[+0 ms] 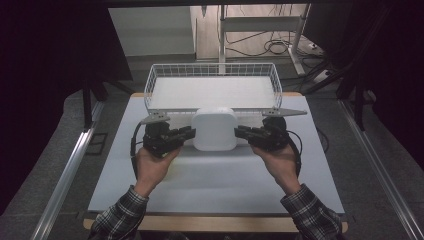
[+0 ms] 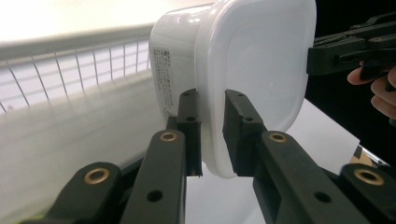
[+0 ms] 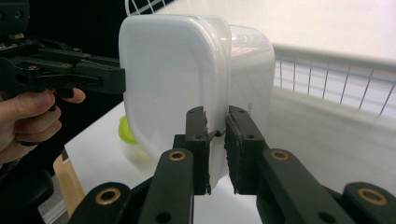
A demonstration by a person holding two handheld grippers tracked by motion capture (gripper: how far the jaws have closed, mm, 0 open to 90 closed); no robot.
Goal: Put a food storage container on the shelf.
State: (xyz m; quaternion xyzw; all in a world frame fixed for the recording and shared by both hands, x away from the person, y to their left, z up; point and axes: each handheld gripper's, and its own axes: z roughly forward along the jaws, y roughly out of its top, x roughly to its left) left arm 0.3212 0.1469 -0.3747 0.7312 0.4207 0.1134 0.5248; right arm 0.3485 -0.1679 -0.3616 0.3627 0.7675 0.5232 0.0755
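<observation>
A white plastic container (image 1: 215, 129) with a rounded square lid hangs in the air between my two grippers, just in front of the wire basket. From the left, my left gripper (image 1: 191, 134) is shut on the lid's rim. From the opposite side, my right gripper (image 1: 239, 132) is shut on the same rim. In the left gripper view the jaws (image 2: 211, 116) pinch the rim of the container (image 2: 261, 60), which carries a printed label on its side. In the right gripper view the pads (image 3: 217, 119) clamp the rim of the container (image 3: 173, 74), and the left gripper (image 3: 112, 77) grips the far edge.
A white wire basket (image 1: 212, 70) stands at the back of the white table mat (image 1: 215, 180); its wall (image 3: 327, 70) lies close behind the container. A small yellow-green object (image 3: 123, 130) lies on the mat below the container. Metal rails run along both sides of the table.
</observation>
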